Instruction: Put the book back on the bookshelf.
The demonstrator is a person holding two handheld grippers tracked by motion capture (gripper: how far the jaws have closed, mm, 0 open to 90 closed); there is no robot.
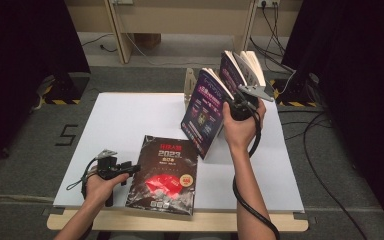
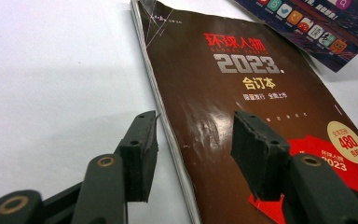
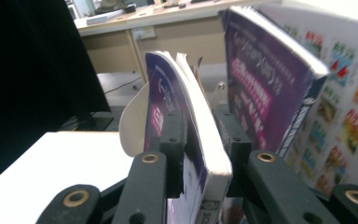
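A dark magazine [image 1: 165, 172] with "2023" on its cover lies flat near the table's front edge. My left gripper [image 1: 130, 168] rests at its left side, open; in the left gripper view its jaws [image 2: 193, 144] straddle the magazine's [image 2: 242, 93] left edge without touching it. A purple soft-cover book [image 1: 205, 112] stands tilted at the back of the table. My right gripper [image 1: 240, 107] holds it from the right. In the right gripper view the book [image 3: 200, 140] sits between the jaws [image 3: 205, 154], a pad against each cover, its pages fanned at the top.
A second purple book [image 1: 237, 70] stands behind the first, leaning on a wooden stand [image 1: 189, 82]; the right gripper view has it [image 3: 265, 84] close on the right. The white table top [image 1: 120, 120] spreads to the left. Cables trail on the floor at the right.
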